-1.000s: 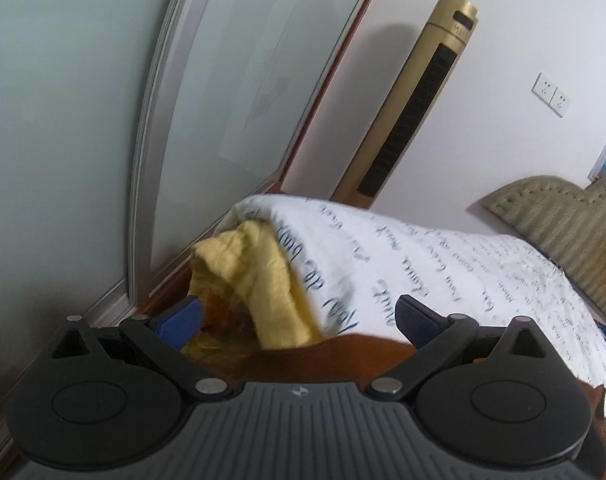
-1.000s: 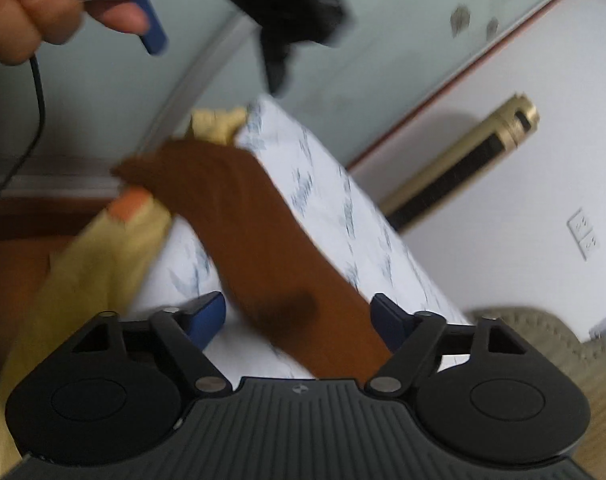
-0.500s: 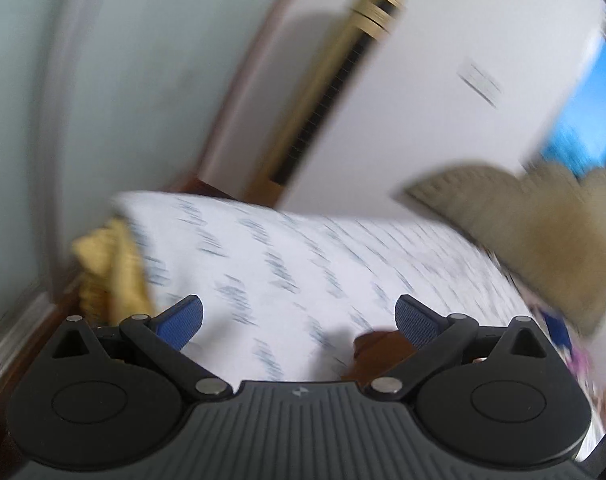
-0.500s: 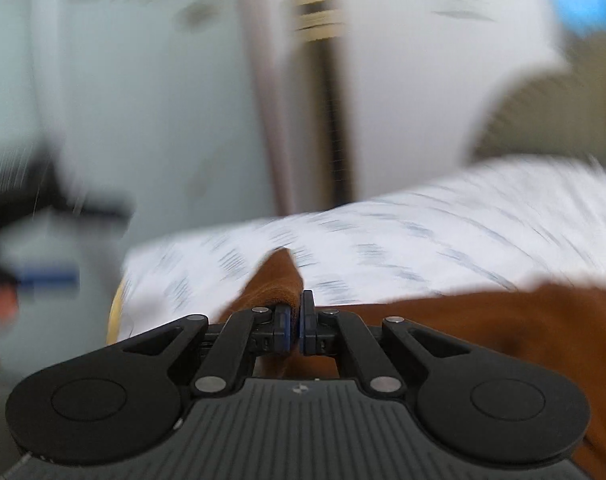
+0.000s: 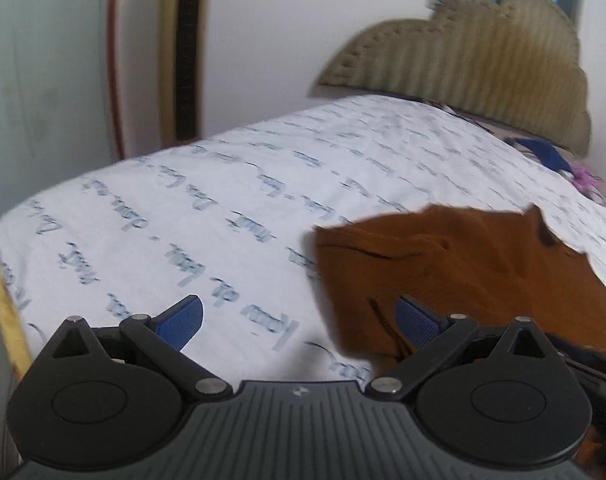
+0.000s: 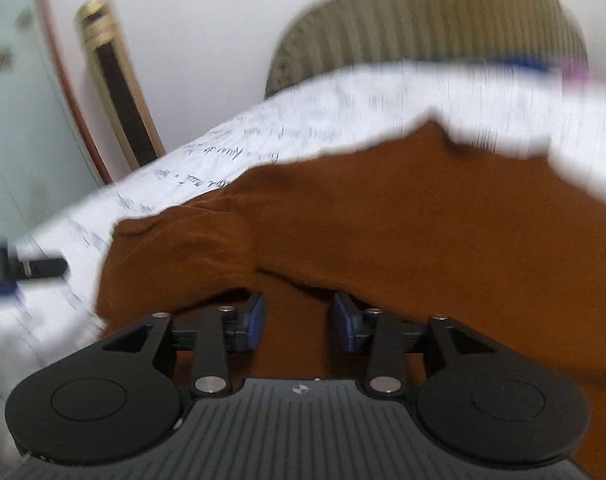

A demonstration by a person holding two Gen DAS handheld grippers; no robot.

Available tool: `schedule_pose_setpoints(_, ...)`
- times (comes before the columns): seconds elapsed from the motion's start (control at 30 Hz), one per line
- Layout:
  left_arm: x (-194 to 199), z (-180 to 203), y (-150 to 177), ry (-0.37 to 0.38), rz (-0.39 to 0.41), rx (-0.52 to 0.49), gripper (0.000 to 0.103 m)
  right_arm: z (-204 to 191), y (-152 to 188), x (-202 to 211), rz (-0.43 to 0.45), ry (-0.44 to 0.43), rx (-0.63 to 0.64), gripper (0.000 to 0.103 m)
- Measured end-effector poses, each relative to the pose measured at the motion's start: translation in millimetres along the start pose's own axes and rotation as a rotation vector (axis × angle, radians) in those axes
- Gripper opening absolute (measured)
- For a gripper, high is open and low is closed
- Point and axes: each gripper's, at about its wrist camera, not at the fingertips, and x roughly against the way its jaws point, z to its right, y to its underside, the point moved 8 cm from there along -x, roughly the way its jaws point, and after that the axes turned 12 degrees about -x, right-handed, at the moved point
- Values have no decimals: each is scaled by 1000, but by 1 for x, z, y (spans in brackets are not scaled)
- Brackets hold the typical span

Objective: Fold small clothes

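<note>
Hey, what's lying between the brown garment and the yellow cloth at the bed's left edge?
Only bare printed bedsheet separates the brown garment from the yellow cloth, seen in the left wrist view.

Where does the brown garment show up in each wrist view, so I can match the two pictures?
Left wrist: brown garment at lower right, on the printed sheet.
Right wrist: brown garment fills the centre and lower right, on the sheet.
Shared landmark: the gold tower fan by the wall.
</note>
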Motion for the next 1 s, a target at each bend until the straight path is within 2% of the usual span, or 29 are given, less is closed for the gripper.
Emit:
schedule_pose_setpoints(0.07,-1,-19,-3,-41,11,52,103,-14,-3,6,77,49,195,43)
schedule_pose_setpoints(0.2,-3,-37,-3,-46,-10,130,103,-61,8,10,177,12,569,44)
schedule_pose_setpoints(0.27,-3,-38,-2,-35,-15,134,103,-76,24,6,193,55,759,49)
schedule_pose_setpoints(0.33,-2,-34,-3,-36,-6,109,103,-83,36,-2,183,80,865,49)
schedule_pose_setpoints(0.5,-5,-23,-2,-16,-13,74,103,-73,36,-7,192,157,888,49)
schedule_pose_setpoints(0.63,-7,-18,1,-6,-24,70,103,-64,28,-28,154,202,889,52)
schedule_pose_setpoints(0.8,-6,-24,1,-26,-22,83,103,-74,28,-32,206,182,914,54)
schedule_pose_setpoints(1.0,-7,-31,1,-40,-28,107,103,-111,43,-39,287,119,1073,55)
